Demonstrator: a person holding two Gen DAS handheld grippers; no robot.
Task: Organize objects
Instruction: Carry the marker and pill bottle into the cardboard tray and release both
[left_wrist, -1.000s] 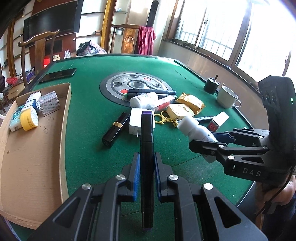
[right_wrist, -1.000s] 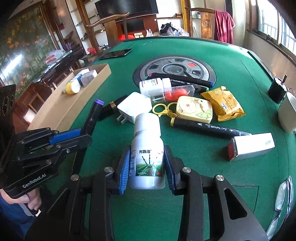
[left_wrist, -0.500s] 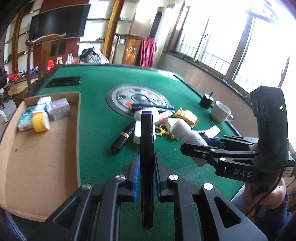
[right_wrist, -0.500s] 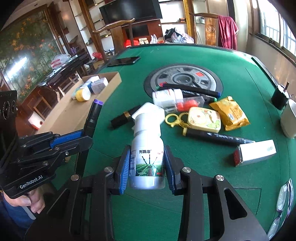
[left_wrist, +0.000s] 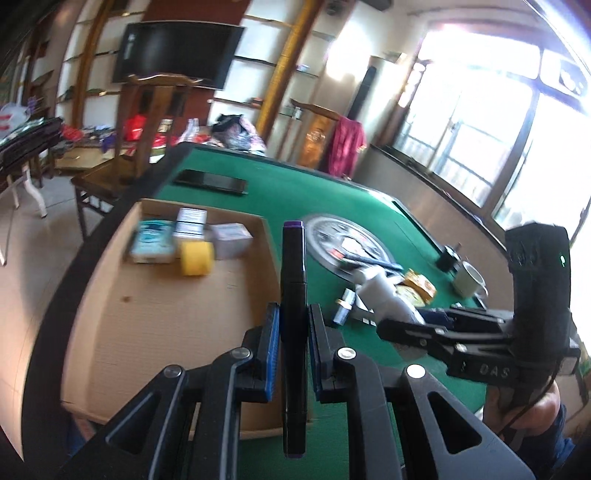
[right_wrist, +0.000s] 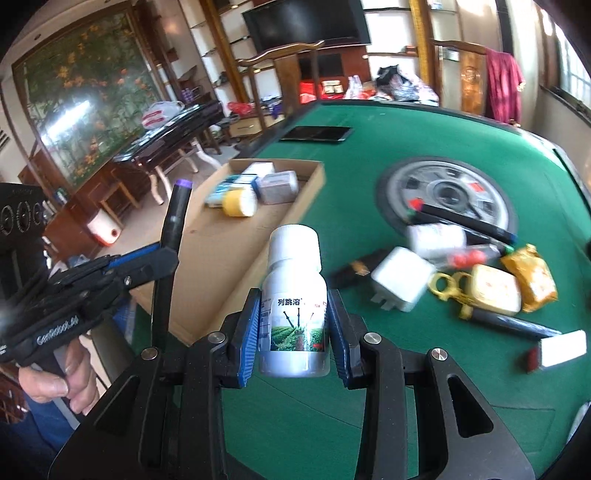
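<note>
My left gripper (left_wrist: 292, 332) is shut on a black marker with a purple cap (left_wrist: 293, 280), held upright over the near right edge of the cardboard tray (left_wrist: 155, 317). The same marker (right_wrist: 173, 229) shows at the left of the right wrist view. My right gripper (right_wrist: 291, 321) is shut on a white pill bottle with a green label (right_wrist: 293, 291), held above the green table (right_wrist: 332, 406) just right of the tray (right_wrist: 221, 258). That bottle (left_wrist: 384, 299) and the right gripper (left_wrist: 410, 325) appear right of centre in the left wrist view.
The tray holds small boxes (left_wrist: 229, 240) and a yellow roll (left_wrist: 196, 258). On the table lie a white charger (right_wrist: 400, 284), a lipstick (right_wrist: 354, 271), markers (right_wrist: 465, 218), a yellow case (right_wrist: 495, 291), a snack packet (right_wrist: 530, 277), a white box (right_wrist: 561, 347), a phone (right_wrist: 317, 133) and a mug (left_wrist: 469, 284).
Both grippers rose and swung left toward the tray, each keeping its hold. The tray now fills more of both views; the loose objects slid right.
</note>
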